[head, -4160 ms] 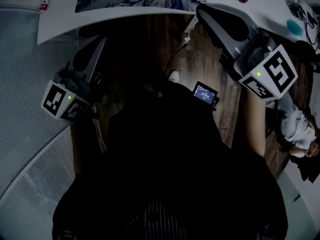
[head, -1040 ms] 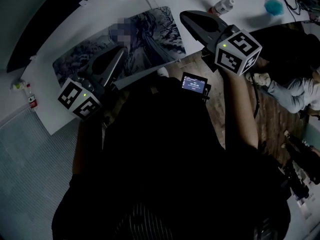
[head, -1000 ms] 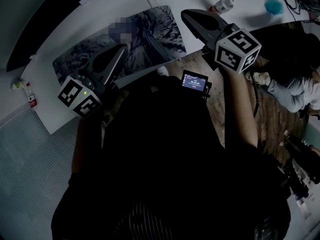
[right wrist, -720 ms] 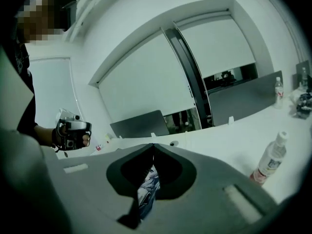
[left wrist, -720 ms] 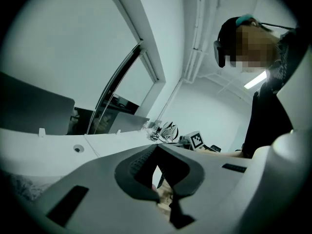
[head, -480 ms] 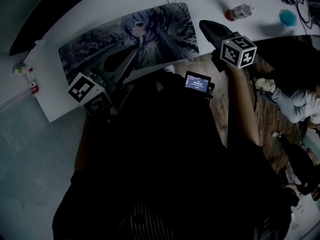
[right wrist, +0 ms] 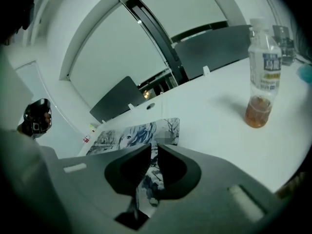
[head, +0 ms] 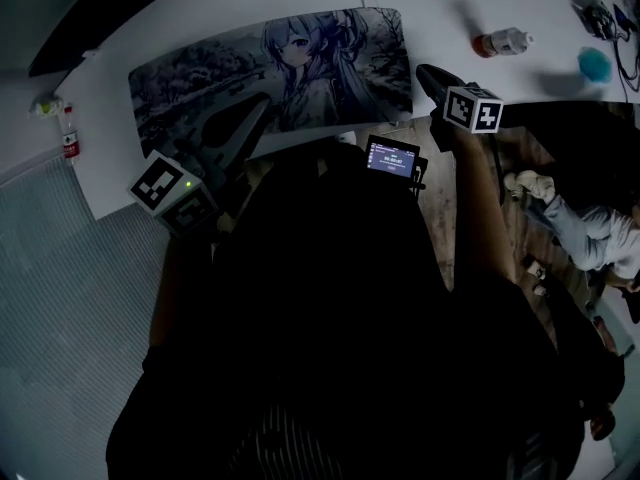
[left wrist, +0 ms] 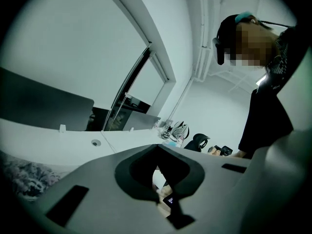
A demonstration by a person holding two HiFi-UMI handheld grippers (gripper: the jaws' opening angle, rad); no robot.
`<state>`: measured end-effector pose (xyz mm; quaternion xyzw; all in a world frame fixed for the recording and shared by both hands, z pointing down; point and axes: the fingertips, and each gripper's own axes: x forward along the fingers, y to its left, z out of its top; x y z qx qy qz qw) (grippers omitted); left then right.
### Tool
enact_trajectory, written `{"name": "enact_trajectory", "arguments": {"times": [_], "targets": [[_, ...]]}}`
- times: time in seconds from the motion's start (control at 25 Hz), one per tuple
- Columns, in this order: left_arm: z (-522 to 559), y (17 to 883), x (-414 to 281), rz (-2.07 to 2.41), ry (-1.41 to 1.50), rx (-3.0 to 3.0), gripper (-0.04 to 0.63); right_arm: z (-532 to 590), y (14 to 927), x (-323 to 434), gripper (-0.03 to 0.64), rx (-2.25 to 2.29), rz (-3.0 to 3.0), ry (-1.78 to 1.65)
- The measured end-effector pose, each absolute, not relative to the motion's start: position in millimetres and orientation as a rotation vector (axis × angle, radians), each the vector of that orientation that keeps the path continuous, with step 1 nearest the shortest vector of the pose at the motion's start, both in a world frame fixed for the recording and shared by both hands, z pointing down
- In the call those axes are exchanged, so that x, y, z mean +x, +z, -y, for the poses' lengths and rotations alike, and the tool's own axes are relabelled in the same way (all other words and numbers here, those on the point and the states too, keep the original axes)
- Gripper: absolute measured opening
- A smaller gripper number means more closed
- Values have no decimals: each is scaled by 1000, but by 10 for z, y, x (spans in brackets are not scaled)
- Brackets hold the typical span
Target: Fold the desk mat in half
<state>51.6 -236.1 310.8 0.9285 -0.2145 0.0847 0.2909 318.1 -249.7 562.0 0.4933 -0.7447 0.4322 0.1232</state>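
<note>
Right now the desk mat (head: 300, 78) lies flat and unfolded along the near edge of the white table (head: 440, 8), its long near side close beside that edge. Bare table lies open beyond the mat's far side and off its right short side, as far as a bottle (head: 505, 41) standing upright well apart towards the table's right end.

The right gripper (head: 424, 71) is at the mat's near right corner, just beside its right side. Its jaws stand a narrow slit apart, having just been opening. Nothing is pinched between them, and only the mat's print shows through the slit in the right gripper view. The left gripper (head: 258, 108) reaches over the mat's near side about midway along, with its jaws meeting at the tips and nothing between them.

The person's dark torso fills the lower head view and covers the table's near edge between the grippers. Whether either gripper touches the mat cannot be told. The left gripper view catches only a scrap of the mat, low at the left.

The table top is smooth and white, with a round cable hole (right wrist: 150, 106) behind the mat and a dark panel (right wrist: 122, 99) along its far edge. A wooden floor (head: 440, 218) shows beside the table, and a second person (left wrist: 268, 106) stands at the right of the left gripper view.
</note>
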Motion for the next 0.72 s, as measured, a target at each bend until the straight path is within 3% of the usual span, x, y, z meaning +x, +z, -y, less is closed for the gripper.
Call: {"name": "enact_trajectory", "arguments": {"times": [0.48,0.72], "targets": [[2211,3143,369,687,202,2449,6,2298,6359,3171,126,1271,2018,1377],[2127,3202,231,753,188,2405,6,2307,6570,3124,215,1217,1957,1368]]}}
